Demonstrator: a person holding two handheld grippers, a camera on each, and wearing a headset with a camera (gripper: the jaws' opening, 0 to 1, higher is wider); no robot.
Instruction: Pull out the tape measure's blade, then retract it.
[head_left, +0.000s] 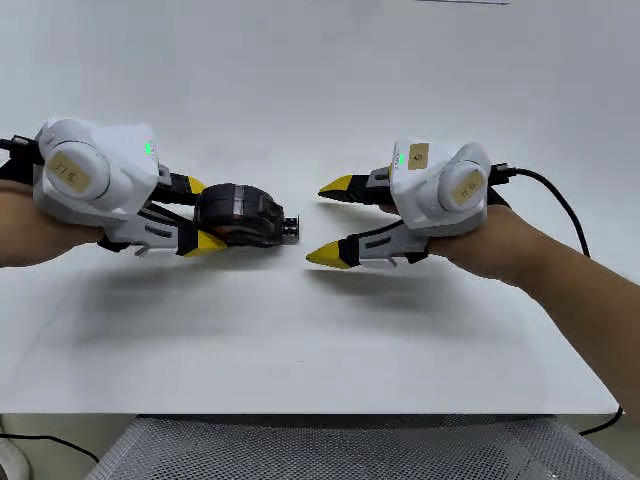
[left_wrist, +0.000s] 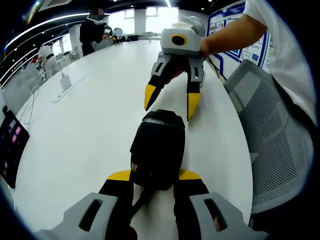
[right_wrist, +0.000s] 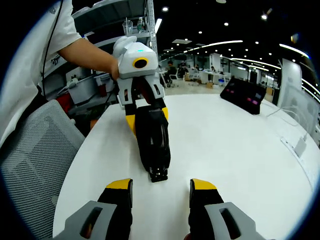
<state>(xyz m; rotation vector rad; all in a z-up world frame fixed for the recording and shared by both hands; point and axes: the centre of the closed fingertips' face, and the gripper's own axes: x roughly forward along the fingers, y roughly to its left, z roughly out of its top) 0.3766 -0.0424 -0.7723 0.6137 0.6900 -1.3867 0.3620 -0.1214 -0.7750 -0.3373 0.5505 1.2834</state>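
White table (head_left: 300, 330): L gripper (head_left: 203, 213) grips tape measure (head_left: 240, 213), R gripper (head_left: 330, 222) jaws apart

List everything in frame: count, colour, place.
tape measure: one, black, between the left gripper's jaws, front end toward the right gripper
table: one, white, under both grippers
mesh chair: one, grey, at the table's near edge
cable: one, black, trailing from the right gripper
left gripper: one, white with yellow tips, shut on the tape measure
right gripper: one, white with yellow tips, open, apart from the tape measure
left hand, right hand: one behind each gripper
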